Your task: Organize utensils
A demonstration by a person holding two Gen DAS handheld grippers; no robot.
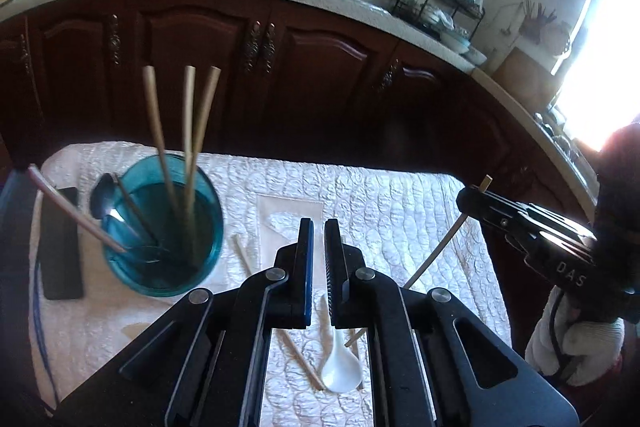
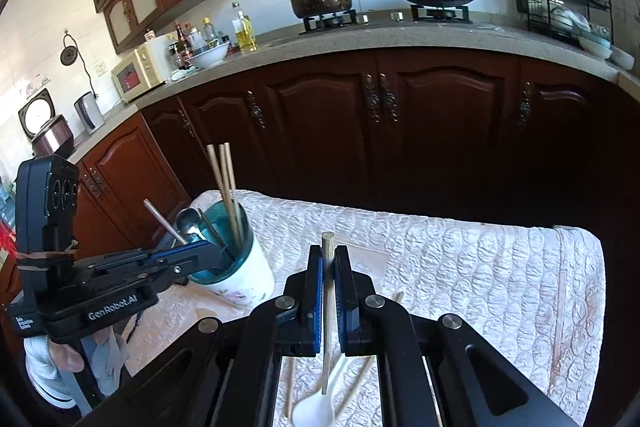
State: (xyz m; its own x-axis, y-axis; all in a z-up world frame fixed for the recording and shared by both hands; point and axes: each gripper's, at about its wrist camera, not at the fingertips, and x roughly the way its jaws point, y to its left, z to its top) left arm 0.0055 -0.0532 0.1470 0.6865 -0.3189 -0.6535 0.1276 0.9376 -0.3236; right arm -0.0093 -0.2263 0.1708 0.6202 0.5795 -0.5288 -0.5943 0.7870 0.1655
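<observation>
**Inspector:** Right, the right gripper (image 2: 328,263) first.

**Assistant:** Its jaws are clamped on a single chopstick (image 2: 327,307), which stands nearly upright between the blue pads, its square top clear above them and its lower end hanging over the quilted cloth (image 2: 460,267). The left wrist view confirms it: the stick crosses that gripper at a slant, raised off the table.

**Inspector:** And the left gripper (image 1: 319,251)?

**Assistant:** Jaws drawn together, only a narrow slit between the pads, nothing in them. It hangs above the cloth, just right of the holder.

**Inspector:** Location of the holder?

**Assistant:** The teal-lined cup (image 1: 160,227) sits at the cloth's left end, white outside with a floral print. Three chopsticks (image 1: 188,131) stand in it, a fourth leans out over its left rim, and a metal spoon (image 1: 105,197) rests against the inner wall.

**Inspector:** Loose items?

**Assistant:** A white ceramic spoon (image 1: 340,367) lies on the cloth beneath the grippers, with loose chopsticks (image 1: 302,361) beside it. A dark flat object (image 1: 60,247) lies left of the cup.
</observation>
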